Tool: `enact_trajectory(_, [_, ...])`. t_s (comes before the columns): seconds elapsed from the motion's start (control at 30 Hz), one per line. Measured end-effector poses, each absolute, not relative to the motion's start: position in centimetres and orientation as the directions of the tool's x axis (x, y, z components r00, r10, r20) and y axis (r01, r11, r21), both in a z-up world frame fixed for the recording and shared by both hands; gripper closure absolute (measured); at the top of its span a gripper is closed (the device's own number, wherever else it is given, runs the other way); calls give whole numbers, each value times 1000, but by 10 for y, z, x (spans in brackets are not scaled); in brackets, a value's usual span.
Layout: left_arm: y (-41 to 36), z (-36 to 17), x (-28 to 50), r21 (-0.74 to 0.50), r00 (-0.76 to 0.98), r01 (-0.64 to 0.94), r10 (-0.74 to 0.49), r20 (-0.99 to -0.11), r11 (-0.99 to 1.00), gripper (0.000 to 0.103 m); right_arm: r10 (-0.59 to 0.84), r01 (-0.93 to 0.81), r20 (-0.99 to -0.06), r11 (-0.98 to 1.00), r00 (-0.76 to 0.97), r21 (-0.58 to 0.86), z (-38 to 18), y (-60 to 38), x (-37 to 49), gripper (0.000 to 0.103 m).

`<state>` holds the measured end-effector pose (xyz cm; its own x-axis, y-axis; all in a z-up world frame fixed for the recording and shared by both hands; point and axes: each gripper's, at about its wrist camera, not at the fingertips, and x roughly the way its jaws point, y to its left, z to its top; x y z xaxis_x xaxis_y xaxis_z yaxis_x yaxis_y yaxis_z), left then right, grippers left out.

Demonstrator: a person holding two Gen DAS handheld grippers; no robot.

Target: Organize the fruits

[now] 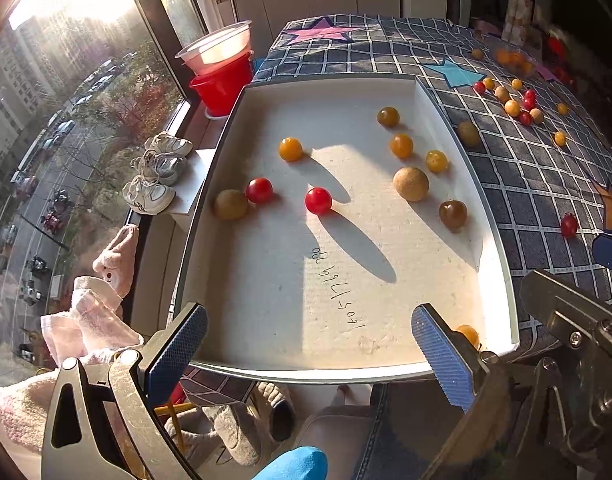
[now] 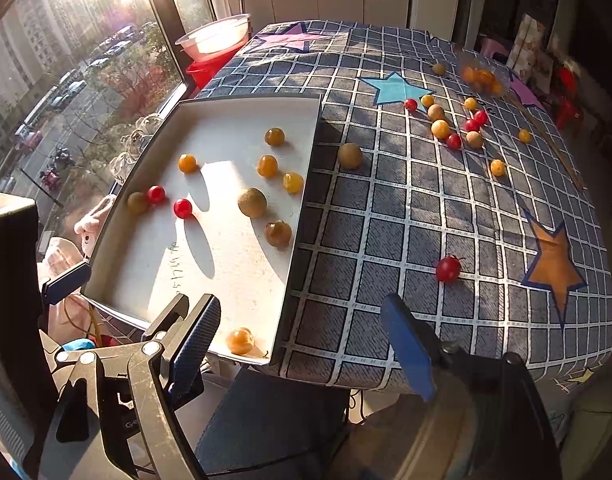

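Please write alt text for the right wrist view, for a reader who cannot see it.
A white tray holding ten small fruits lies on a checked tablecloth beside a sunny window. More fruits lie loose on the cloth, one red tomato nearest. The open right gripper hangs empty at the table's near edge.

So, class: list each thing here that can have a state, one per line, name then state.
left gripper: open, empty, over the tray's near end
right gripper: open, empty
white tray: on the table, holding fruits, not full
lone red tomato: loose on the cloth
clear tub: holds orange fruits
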<state>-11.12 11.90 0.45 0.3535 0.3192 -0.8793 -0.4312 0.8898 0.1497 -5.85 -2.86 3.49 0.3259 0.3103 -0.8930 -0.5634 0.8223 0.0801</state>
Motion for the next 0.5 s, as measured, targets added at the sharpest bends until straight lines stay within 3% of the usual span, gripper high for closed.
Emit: enact_trajectory(0.5, [121,0,-111,130,358,-431,302,-883,893,0,300,-582,-901,810,314,67,30,-19,-57,18])
